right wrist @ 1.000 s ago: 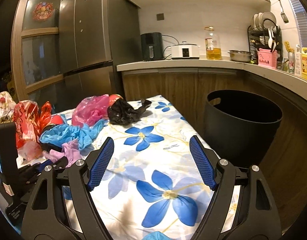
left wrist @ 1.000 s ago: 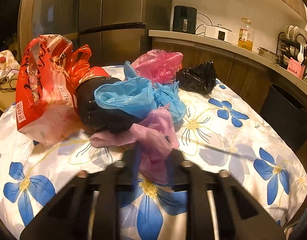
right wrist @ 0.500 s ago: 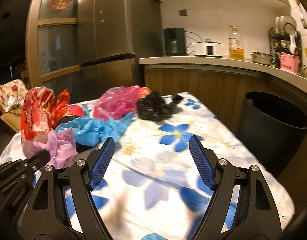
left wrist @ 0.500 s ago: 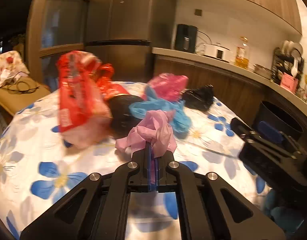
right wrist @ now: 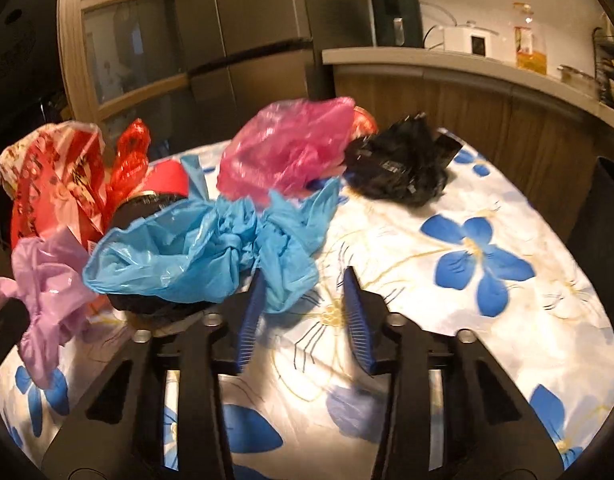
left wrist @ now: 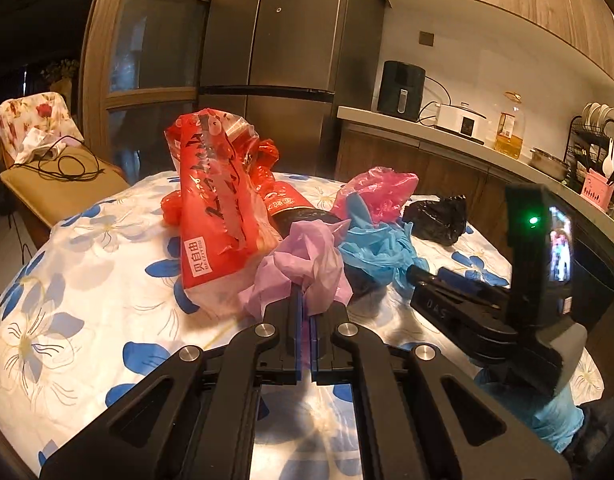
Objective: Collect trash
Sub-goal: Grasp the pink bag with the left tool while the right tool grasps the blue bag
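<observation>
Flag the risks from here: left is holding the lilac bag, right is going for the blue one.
1. The left gripper pinches only a thin fold of the lilac bag; it may slip out on the way to the bin.
2. The right gripper, whose jaws have just been closing, has only the blue bag's edge at its left finger; it may shut on nothing.
3. The blue bag drapes over a dark jar; pulling could topple it.

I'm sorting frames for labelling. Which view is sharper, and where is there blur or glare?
Left wrist view: sharp, warm light, fisheye bending the fridge. Right wrist view: motion blur softens the pink bag and black bag; glare whitens the tablecloth.
</observation>
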### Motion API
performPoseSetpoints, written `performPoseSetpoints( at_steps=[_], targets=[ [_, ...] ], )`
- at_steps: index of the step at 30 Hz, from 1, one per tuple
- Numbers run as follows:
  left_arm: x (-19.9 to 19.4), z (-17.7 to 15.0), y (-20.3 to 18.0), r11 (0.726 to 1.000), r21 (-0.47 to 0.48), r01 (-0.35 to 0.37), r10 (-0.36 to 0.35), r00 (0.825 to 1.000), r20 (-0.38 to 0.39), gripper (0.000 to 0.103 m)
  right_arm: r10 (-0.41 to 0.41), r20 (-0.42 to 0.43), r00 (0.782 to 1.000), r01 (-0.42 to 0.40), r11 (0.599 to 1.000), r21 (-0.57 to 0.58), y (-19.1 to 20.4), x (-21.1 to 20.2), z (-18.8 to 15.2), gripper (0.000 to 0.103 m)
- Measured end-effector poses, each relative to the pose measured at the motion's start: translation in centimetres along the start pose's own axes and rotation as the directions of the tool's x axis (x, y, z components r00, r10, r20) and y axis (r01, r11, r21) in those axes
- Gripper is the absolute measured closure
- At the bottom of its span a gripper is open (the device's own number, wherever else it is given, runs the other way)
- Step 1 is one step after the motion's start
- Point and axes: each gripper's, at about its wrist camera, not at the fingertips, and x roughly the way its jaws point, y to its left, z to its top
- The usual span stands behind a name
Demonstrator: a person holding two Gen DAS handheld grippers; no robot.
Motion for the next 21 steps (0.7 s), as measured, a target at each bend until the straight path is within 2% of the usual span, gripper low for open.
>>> performPoseSetpoints(
  at_steps=[2, 5, 10, 14, 21],
  targets=[
    [0.2, 0.0, 0.0, 1.0, 0.001, -0.001, 0.001, 1.0, -0.002, 0.101, 0.002, -0.016, 1.0, -0.002, 1.0, -0.007, 0.2, 0.6, -0.1, 0.086],
    [0.4, -0.1, 0.1, 1.0, -0.001, -0.002, 0.002, 1.0, -0.008, 0.101, 0.015, -0.022, 1.0, -0.015, 1.0, -0.006, 0.2, 0.8, -0.1, 0.099],
    [0.0, 0.0, 0.2, 1.0, 0.0, -0.006, 0.006, 1.0, -0.003, 0.101, 0.016, 0.045, 0.999, -0.016, 1.0, -0.007, 0.2, -1.0, 0.1, 0.101],
    [-0.3, 0.2, 0.2, 1.0, -0.003, -0.009, 0.009, 1.0, 0.004, 0.101, -0.013, 0.124, 0.992, 0.018, 0.999, -0.037, 0.3, -3.6, 0.2, 0.101],
    [-1.7, 0.7, -0.5, 1.0, 0.022, 0.009, -0.009, 0.999, 0.039, 0.101, -0.022, 0.205, 0.979, 0.022, 1.0, -0.001, -1.6, -8.6, 0.2, 0.101]
  ],
)
